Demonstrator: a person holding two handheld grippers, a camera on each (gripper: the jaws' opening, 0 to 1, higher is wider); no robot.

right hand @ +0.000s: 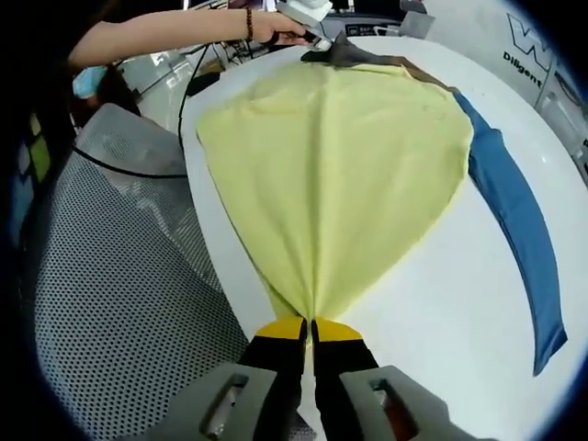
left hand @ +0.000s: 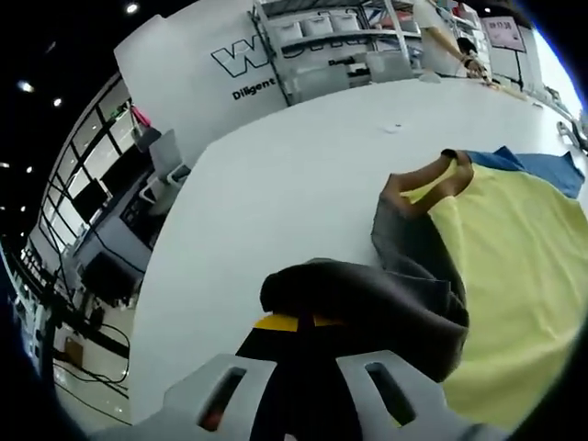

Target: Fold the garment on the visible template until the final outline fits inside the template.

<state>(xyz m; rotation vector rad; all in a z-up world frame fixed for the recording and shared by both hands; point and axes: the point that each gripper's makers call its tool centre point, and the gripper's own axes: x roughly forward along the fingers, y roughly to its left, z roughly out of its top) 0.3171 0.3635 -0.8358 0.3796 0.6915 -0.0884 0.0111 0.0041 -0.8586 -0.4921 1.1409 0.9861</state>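
Yellow fabric of the short-sleeved garment (right hand: pixel 340 175) with grey sleeves and collar lies spread on the white table (right hand: pixel 441 303), over a blue template sheet (right hand: pixel 514 220) that shows along its right edge. At the near hem the right gripper (right hand: pixel 310 333) has its jaws pinched together on the cloth. At the far end the left gripper (right hand: pixel 308 20), held in a person's hand (right hand: pixel 266 26), has its jaws clamped on the bunched grey sleeve (left hand: pixel 367 299), which covers the jaw tips. A grey mesh office chair (right hand: pixel 119 276) stands just left of the table. Shelving (left hand: pixel 331 41) and a wall with cut-off lettering stand far behind.
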